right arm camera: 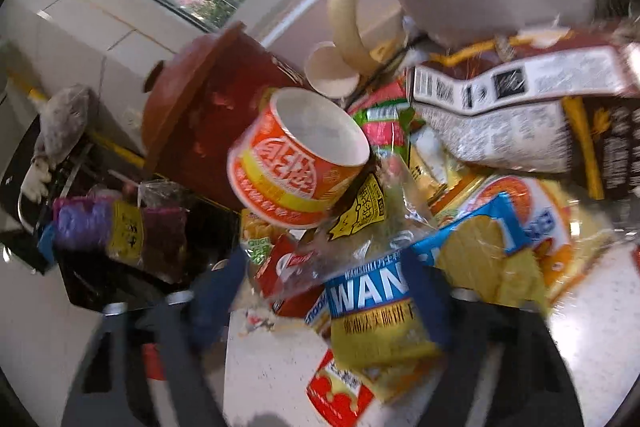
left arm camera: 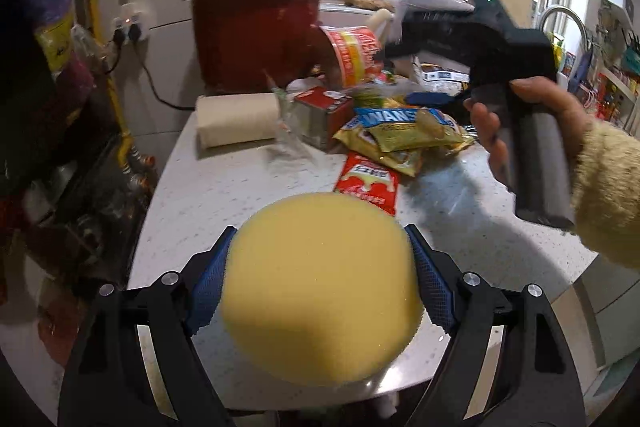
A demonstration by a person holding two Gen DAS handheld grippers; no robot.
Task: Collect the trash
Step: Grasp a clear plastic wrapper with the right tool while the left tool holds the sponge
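Left wrist: left tool [left arm camera: 320, 283] clamps yellow sponge [left arm camera: 320, 287]; right tool [right arm camera: 320, 291] spread wide over wrappers [right arm camera: 384, 311].

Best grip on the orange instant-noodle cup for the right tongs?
Pinch the orange cup by its rim, one finger inside the open mouth, one outside. It lies tipped against the clay pot, mouth facing the right tongs, so come straight in from the front.

Blurred gripper, hidden wrappers

The right gripper [right arm camera: 320, 303] is motion-blurred behind the yellow-blue snack packet [right arm camera: 376, 311], jaw gap unclear; the sponge [left arm camera: 320, 291] hides the near countertop [left arm camera: 224, 187].
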